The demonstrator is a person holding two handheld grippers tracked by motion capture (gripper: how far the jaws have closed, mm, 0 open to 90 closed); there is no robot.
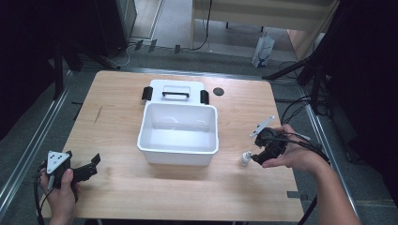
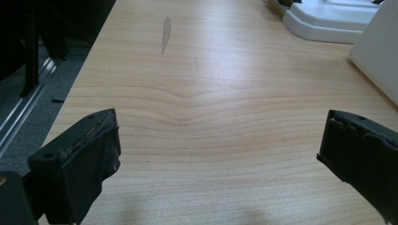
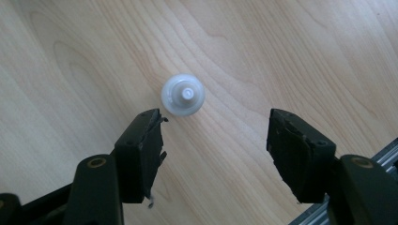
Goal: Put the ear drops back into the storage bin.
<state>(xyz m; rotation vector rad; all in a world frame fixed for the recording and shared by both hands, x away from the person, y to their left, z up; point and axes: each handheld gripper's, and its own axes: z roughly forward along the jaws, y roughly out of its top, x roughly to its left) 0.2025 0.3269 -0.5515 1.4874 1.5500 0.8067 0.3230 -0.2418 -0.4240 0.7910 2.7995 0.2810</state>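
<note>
- A small white bottle stands upright on the wooden table, right of the white bin and near the table's right edge.
- Seen from straight above in the right gripper view, the small white bottle shows a round body and a narrow cap. It sits just ahead of the jaw tips, closer to the left one, and touches neither.
- The right gripper hangs just beside the bottle in the high view, pointing down. In the right gripper view the right gripper has its jaws apart with only bare wood between them.
- The white bin stands mid-table. Its inside looks empty, though glare on the floor makes that hard to confirm.
- Behind it lies a white lid with a dark handle and black clasps, partly hidden by the bin's far rim.
- A small dark disc lies right of the lid; what it is cannot be told.
- The left gripper rests at the near left corner. In the left gripper view the left gripper has its jaws spread wide over bare table, and the bin's wall is cut off at the right edge.
</note>
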